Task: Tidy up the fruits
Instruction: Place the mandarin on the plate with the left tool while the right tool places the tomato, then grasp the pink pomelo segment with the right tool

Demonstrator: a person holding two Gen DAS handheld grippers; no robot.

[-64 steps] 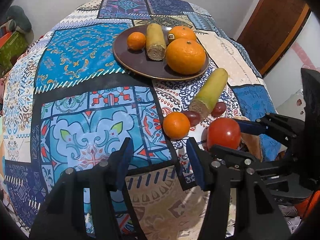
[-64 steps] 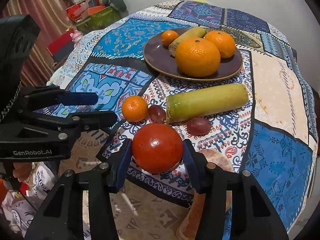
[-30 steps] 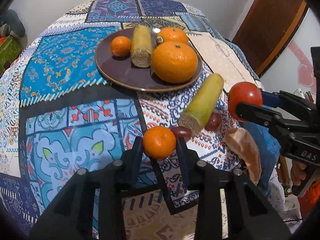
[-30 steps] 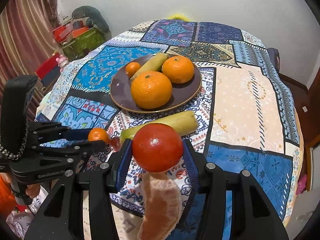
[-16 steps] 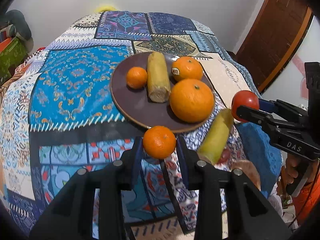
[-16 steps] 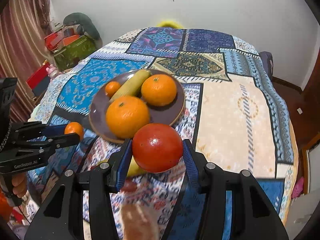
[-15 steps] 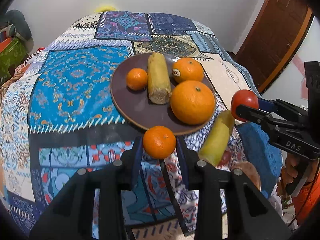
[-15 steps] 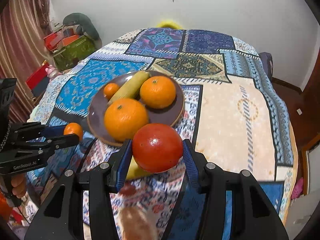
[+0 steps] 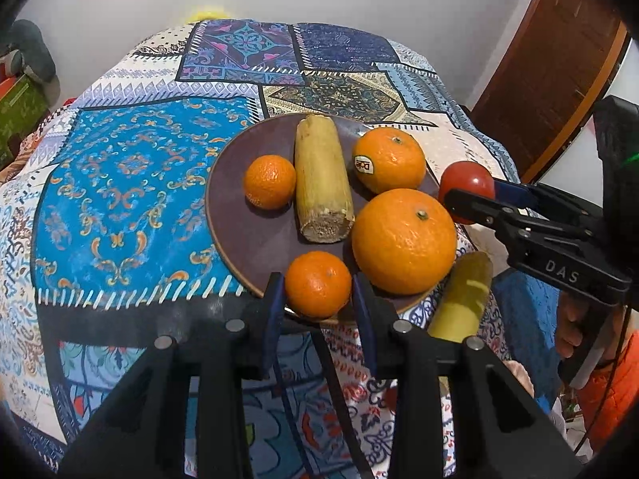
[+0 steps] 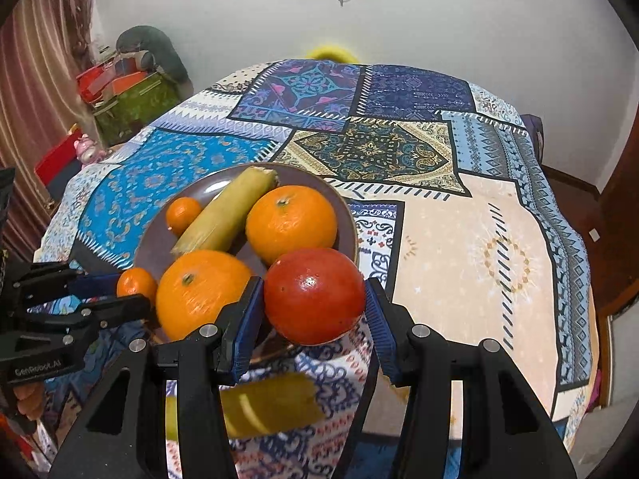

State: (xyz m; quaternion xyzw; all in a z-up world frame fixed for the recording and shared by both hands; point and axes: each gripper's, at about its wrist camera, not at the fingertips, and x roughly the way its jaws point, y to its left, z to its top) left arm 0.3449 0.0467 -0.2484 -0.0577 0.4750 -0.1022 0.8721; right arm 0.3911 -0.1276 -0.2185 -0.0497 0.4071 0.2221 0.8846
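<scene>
My left gripper (image 9: 318, 299) is shut on a small mandarin (image 9: 318, 284) and holds it over the near rim of the brown plate (image 9: 247, 235). My right gripper (image 10: 314, 311) is shut on a red tomato (image 10: 314, 296) at the plate's right edge (image 10: 349, 227); the tomato also shows in the left wrist view (image 9: 466, 183). The plate holds a big orange (image 9: 403, 241), a stickered orange (image 9: 389, 159), a small mandarin (image 9: 269, 181) and a yellow-green stalk piece (image 9: 321, 183). A second stalk piece (image 9: 463, 295) lies on the cloth beside the plate.
The table wears a patchwork cloth (image 10: 479, 239) that falls off at the right and near edges. A wooden door (image 9: 559, 60) stands to the right. Boxes and toys (image 10: 127, 95) sit by the curtain at the left. A tan fruit piece (image 9: 519, 375) lies near the front edge.
Both grippers have moved forward with their fruit. The mandarin is now over the plate's near rim and the tomato is at the plate's right edge, closer than half a second ago.
</scene>
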